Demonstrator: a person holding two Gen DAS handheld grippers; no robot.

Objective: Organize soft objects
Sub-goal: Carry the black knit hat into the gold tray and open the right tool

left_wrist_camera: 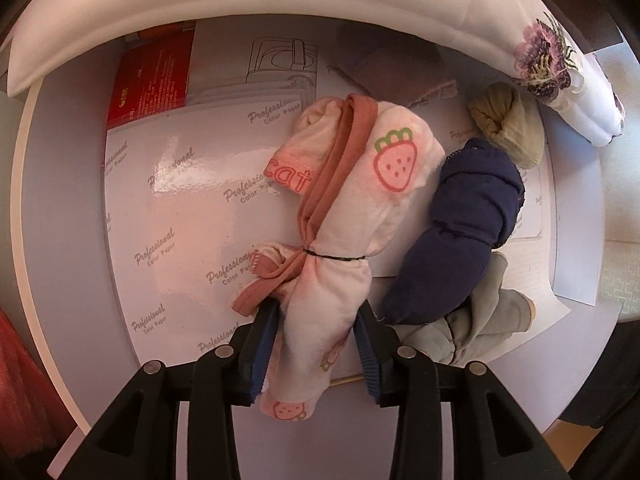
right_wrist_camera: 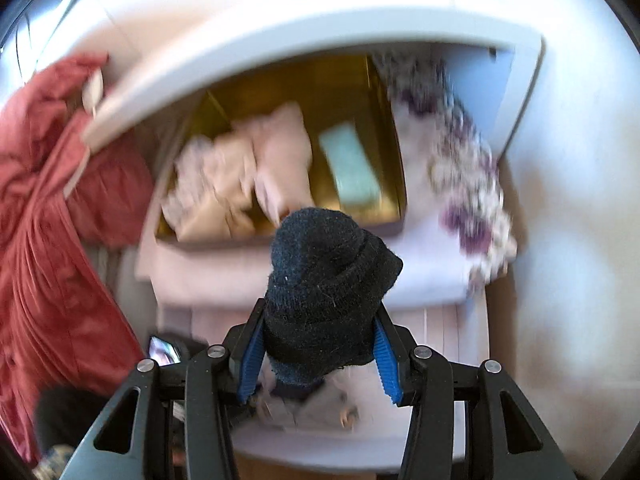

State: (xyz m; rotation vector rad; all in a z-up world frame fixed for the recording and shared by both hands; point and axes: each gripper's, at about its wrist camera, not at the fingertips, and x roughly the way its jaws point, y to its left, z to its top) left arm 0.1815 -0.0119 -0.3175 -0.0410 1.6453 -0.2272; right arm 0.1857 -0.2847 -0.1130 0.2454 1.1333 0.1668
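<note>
A pink strawberry-print cloth bundle (left_wrist_camera: pixel 340 208), tied round with a thin black band, lies on glossy paper sheets (left_wrist_camera: pixel 180 216). Its lower end sits between the jaws of my left gripper (left_wrist_camera: pixel 318 312), which stand just apart from it and do not squeeze it. Beside it lie a navy bundle (left_wrist_camera: pixel 460 240), a beige stocking ball (left_wrist_camera: pixel 508 124) and a grey cloth (left_wrist_camera: pixel 472 332). My right gripper (right_wrist_camera: pixel 322 308) is shut on a dark knit bundle (right_wrist_camera: pixel 328 264), held up above a golden box (right_wrist_camera: pixel 384 128) that contains pinkish cloths (right_wrist_camera: pixel 248 168) and a pale green item (right_wrist_camera: pixel 352 164).
A white flower-embroidered cloth (left_wrist_camera: pixel 560 76) and a mauve knit piece (left_wrist_camera: pixel 392 68) lie at the back, with a red packet (left_wrist_camera: pixel 152 76) to the left. The right wrist view is blurred; a red garment (right_wrist_camera: pixel 48 208) hangs left, a floral cloth (right_wrist_camera: pixel 464 184) lies right of the box.
</note>
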